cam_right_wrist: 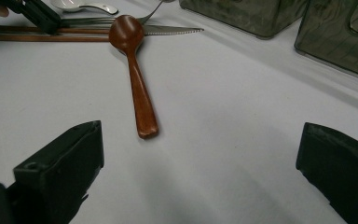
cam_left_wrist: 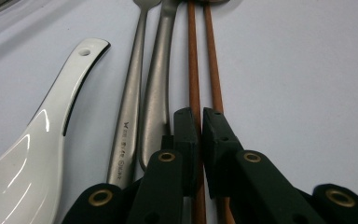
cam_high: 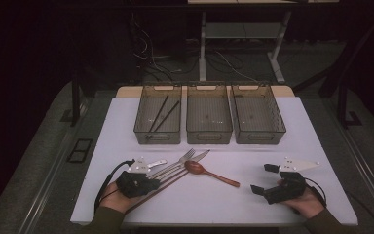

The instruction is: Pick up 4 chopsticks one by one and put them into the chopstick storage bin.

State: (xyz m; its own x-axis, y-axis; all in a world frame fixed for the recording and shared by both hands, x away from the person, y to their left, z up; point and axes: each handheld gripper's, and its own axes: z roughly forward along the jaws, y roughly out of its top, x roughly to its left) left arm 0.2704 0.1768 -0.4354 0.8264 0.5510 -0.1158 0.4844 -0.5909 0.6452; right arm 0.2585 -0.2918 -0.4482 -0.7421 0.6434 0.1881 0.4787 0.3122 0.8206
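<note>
Gripping chopstick beside engraved fork

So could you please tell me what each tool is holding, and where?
Left tool clamps one brown chopstick near its handle end; right tool holds nothing.

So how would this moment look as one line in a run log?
left gripper: shut on chopstick | right gripper: open, empty | wooden spoon: on table

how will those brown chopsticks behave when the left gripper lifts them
The brown chopsticks look like stiff wood, so they likely won't bend. They are thin and smooth, and the left gripper pinches one near its end, so it may pivot or droop. The other one beside it could roll away on the smooth white table.
</note>
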